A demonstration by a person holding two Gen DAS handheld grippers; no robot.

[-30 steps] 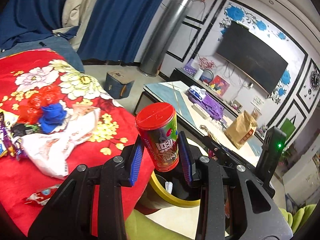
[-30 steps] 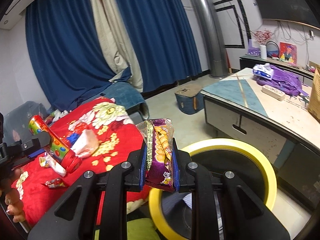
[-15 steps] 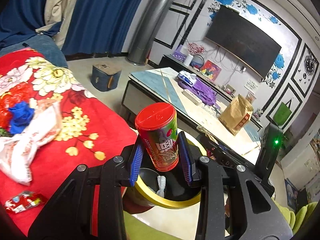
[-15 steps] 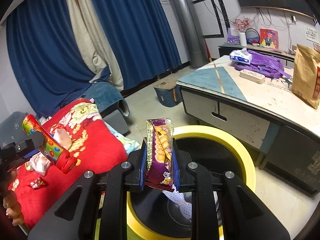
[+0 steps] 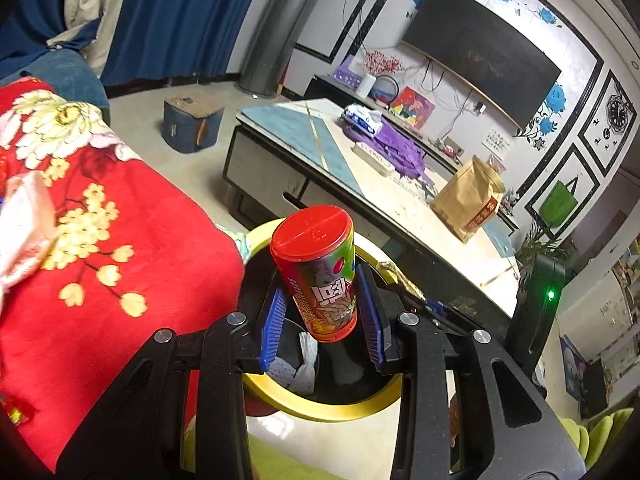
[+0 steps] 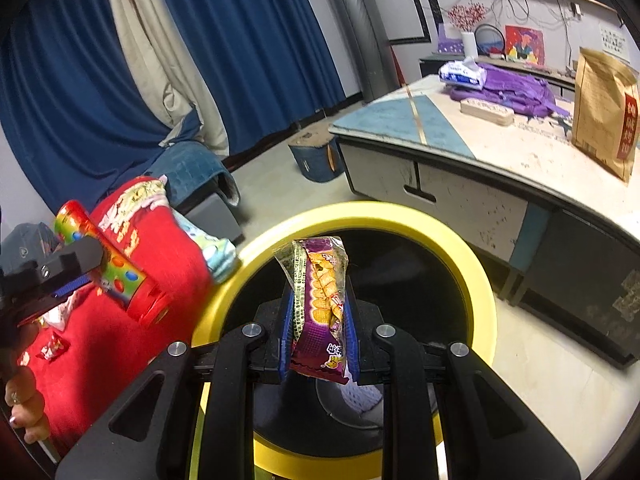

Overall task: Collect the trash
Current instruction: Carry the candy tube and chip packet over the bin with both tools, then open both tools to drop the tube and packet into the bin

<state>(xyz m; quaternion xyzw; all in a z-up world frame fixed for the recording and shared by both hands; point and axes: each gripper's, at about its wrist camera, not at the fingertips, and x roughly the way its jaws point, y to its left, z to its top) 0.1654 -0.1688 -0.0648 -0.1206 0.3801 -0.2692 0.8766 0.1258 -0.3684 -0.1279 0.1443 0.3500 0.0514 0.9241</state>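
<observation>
My left gripper (image 5: pixel 322 312) is shut on a red-lidded candy tube (image 5: pixel 318 272) and holds it over the yellow-rimmed black trash bin (image 5: pixel 332 408). The tube and left gripper also show in the right wrist view (image 6: pixel 108 264), at the bin's left side. My right gripper (image 6: pixel 318 320) is shut on a purple snack packet (image 6: pixel 320 296) and holds it above the bin (image 6: pixel 472 280). White crumpled trash (image 6: pixel 364 396) lies inside the bin.
A red flowered blanket (image 5: pixel 100 248) lies left of the bin, with a white bag (image 5: pixel 24 224) and a small red wrapper (image 6: pixel 54 348) on it. A low table (image 6: pixel 500 168) with a brown paper bag (image 6: pixel 604 108) stands to the right. A blue box (image 5: pixel 192 124) sits on the floor.
Both grippers have moved from beside the blanket to above the bin, each still holding its item. The bin now fills more of both views.
</observation>
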